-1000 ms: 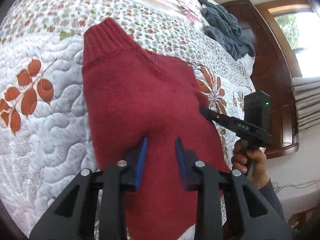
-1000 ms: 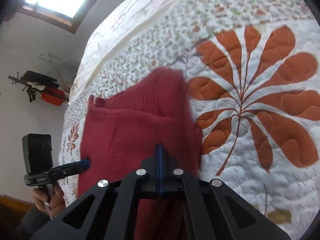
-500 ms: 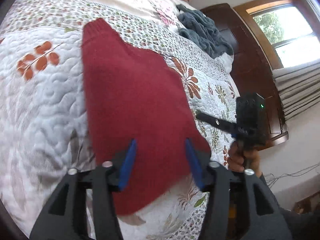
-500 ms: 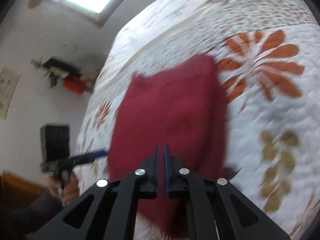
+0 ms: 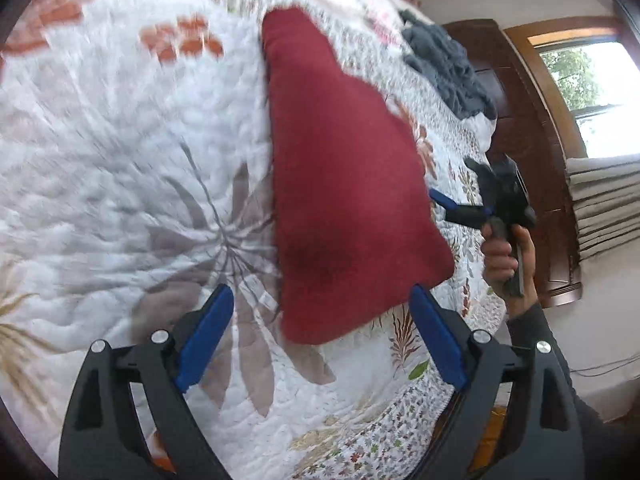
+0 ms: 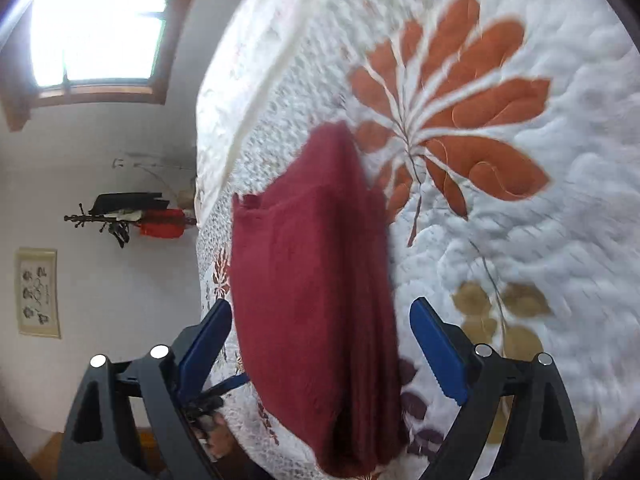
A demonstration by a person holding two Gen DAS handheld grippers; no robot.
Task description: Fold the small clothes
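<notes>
A dark red knitted garment (image 5: 344, 184) lies folded on the quilted bedspread (image 5: 120, 152). In the left wrist view my left gripper (image 5: 320, 328) stands open just short of the garment's near edge, touching nothing. The right gripper (image 5: 448, 204) shows at the garment's right side, held by a hand (image 5: 504, 256). In the right wrist view the same garment (image 6: 312, 300) lies lengthwise between the wide-open blue pads of my right gripper (image 6: 320, 340), which holds nothing. The left gripper's blue tip (image 6: 236, 382) peeks out at the garment's left edge.
A grey-blue blanket (image 5: 448, 64) is heaped at the head of the bed beside the dark wooden headboard (image 5: 520, 128). A window (image 5: 588, 76) and curtain lie beyond. In the right wrist view a wall rack with a red item (image 6: 160, 222) and the bed's left edge are visible.
Both grippers have opened and let go of the red garment, then drawn back from it. The garment now lies flat on the bedspread.
</notes>
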